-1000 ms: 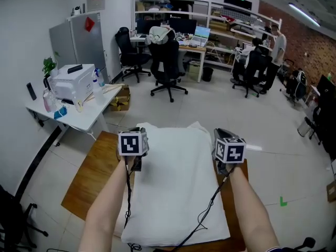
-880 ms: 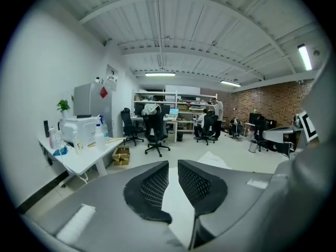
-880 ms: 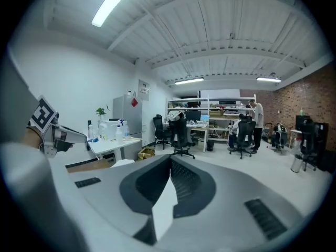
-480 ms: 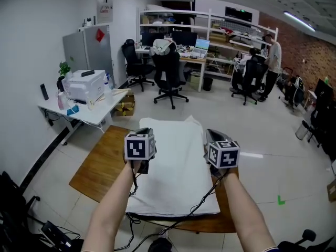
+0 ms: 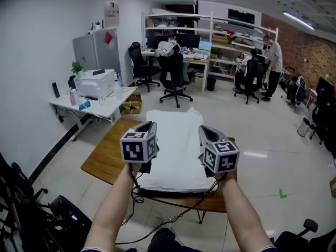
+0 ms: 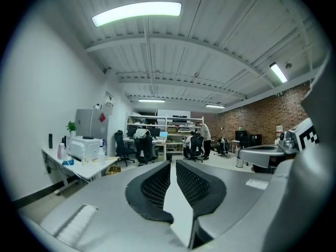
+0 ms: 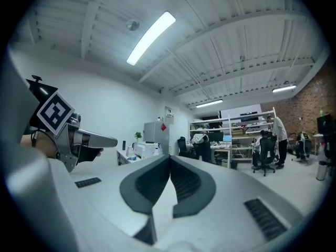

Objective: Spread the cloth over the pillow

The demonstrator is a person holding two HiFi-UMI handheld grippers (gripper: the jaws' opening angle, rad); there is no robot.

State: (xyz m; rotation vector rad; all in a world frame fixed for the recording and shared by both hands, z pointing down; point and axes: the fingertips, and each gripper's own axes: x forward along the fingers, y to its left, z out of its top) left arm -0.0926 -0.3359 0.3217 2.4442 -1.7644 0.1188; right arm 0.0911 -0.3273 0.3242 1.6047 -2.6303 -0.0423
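A white cloth (image 5: 173, 146) lies flat over the pillow on a wooden table (image 5: 105, 159); the pillow itself is hidden under it. Both grippers are raised above the table's near edge and point forward across the room, clear of the cloth. My left gripper (image 5: 149, 126) (image 6: 172, 164) has its jaws a thin slit apart with nothing between them. On my right gripper (image 5: 202, 132) (image 7: 169, 159) the jaws are shut and empty. Each gripper view shows only the room and ceiling, with the other gripper off to one side.
To the left stands a white side table (image 5: 105, 109) with a printer (image 5: 95, 83), and a grey fridge (image 5: 97, 49) behind it. Office chairs (image 5: 173, 75), desks and shelves fill the back. People (image 5: 273, 56) stand at the back right. Black chair bases (image 5: 31, 214) sit at lower left.
Both grippers have lifted off the cloth and drawn back toward the table's near edge. The table now looks farther away. The cloth stays flat.
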